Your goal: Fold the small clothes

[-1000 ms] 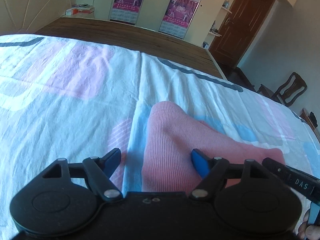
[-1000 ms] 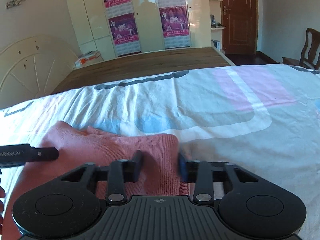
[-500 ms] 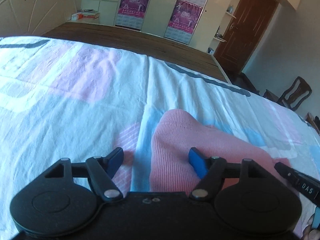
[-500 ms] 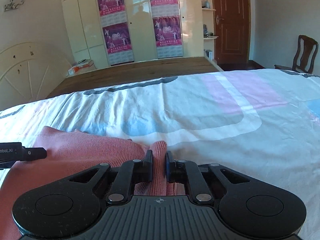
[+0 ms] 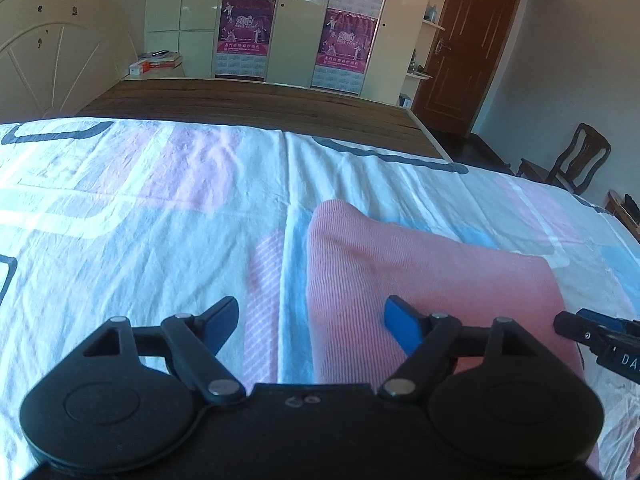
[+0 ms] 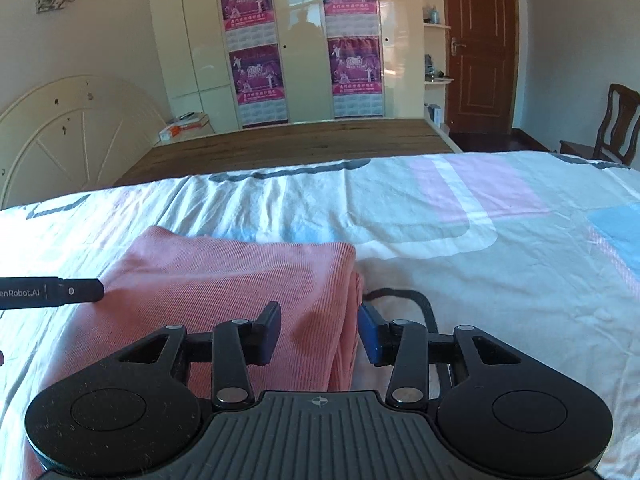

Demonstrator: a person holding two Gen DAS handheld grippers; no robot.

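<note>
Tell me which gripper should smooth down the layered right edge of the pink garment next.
Right. The right gripper, whose jaws have just been opening, straddles the layered edge of the pink garment, pads clear of the cloth. The left gripper, open, sits at the garment's opposite edge over the bedsheet.

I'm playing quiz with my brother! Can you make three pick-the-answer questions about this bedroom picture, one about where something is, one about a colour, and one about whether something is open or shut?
1. Where does the garment lie?
A. on the chair
B. on the bed sheet
C. on the floor

2. What colour is the garment?
A. green
B. black
C. pink

3. How is the right gripper?
A. open
B. squeezing the garment
C. holding a book

Answers:
1 B: the garment lies flat on the patterned bed sheet.
2 C: its ribbed cloth is pink all over.
3 A: the right gripper has just been opening, and its pads stand apart on either side of the garment's folded edge without pressing it.
</note>
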